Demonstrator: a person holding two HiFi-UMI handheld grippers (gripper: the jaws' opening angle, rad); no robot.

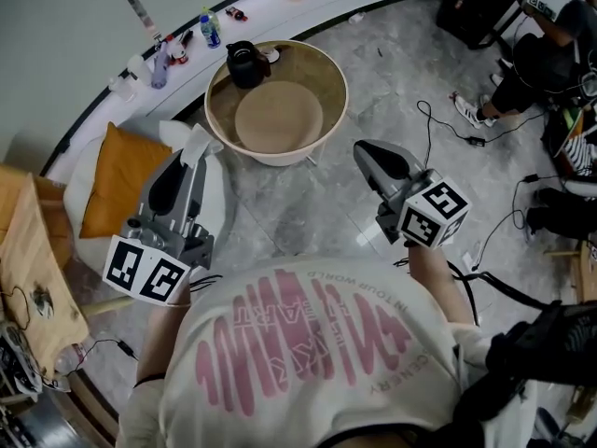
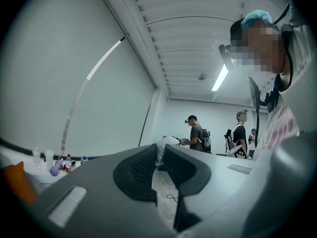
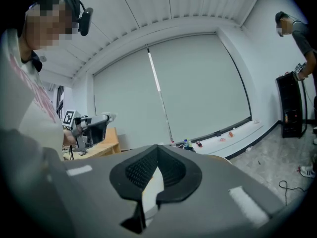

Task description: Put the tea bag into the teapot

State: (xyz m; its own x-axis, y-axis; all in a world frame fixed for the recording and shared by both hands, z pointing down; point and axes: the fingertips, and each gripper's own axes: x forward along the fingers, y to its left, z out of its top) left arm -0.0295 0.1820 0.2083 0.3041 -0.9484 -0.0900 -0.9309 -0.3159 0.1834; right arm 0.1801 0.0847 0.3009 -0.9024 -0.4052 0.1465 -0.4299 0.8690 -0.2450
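Pinching the white tea bag (image 1: pixel 199 140) at its tips, my left gripper (image 1: pixel 190 154) hangs just beside the round table (image 1: pixel 328 62), where the black teapot (image 1: pixel 246 64) stands at the far rim, while my right gripper (image 1: pixel 364 157) hangs near the table's other side, jaws pressed together on nothing.

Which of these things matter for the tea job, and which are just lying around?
In use: tea bag in the left gripper; black teapot on the round table.
Lying about: orange cushion; bottles on the ledge.
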